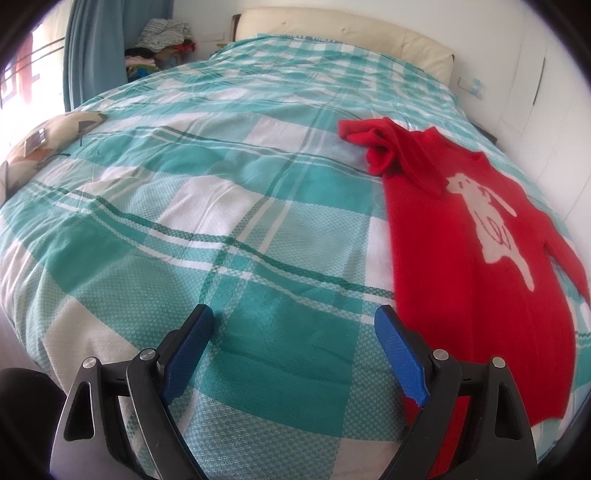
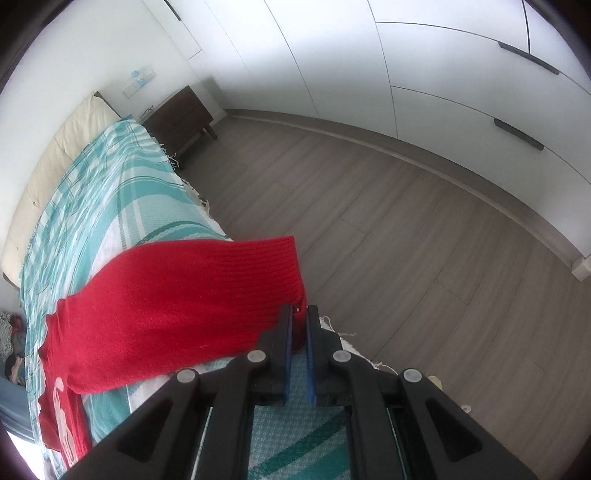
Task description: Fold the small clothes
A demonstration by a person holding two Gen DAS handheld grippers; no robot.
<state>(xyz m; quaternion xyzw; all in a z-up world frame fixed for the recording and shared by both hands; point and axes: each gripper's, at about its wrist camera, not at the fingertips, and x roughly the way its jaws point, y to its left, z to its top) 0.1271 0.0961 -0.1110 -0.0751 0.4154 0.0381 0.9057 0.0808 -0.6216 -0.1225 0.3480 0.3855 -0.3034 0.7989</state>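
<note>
Between right hand-held gripper pads, ribbed red sleeve.

A dark wooden nightstand stands beside the bed's cream headboard, with blue curtain at eleven o'clock.

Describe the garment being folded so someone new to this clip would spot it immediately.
Start from the bed with the teal-and-white checked cover. On its right side, as the left wrist camera sees it, lies a red knitted sweater. It is the only garment on the cover, bright red with a white rabbit figure on it.
</note>
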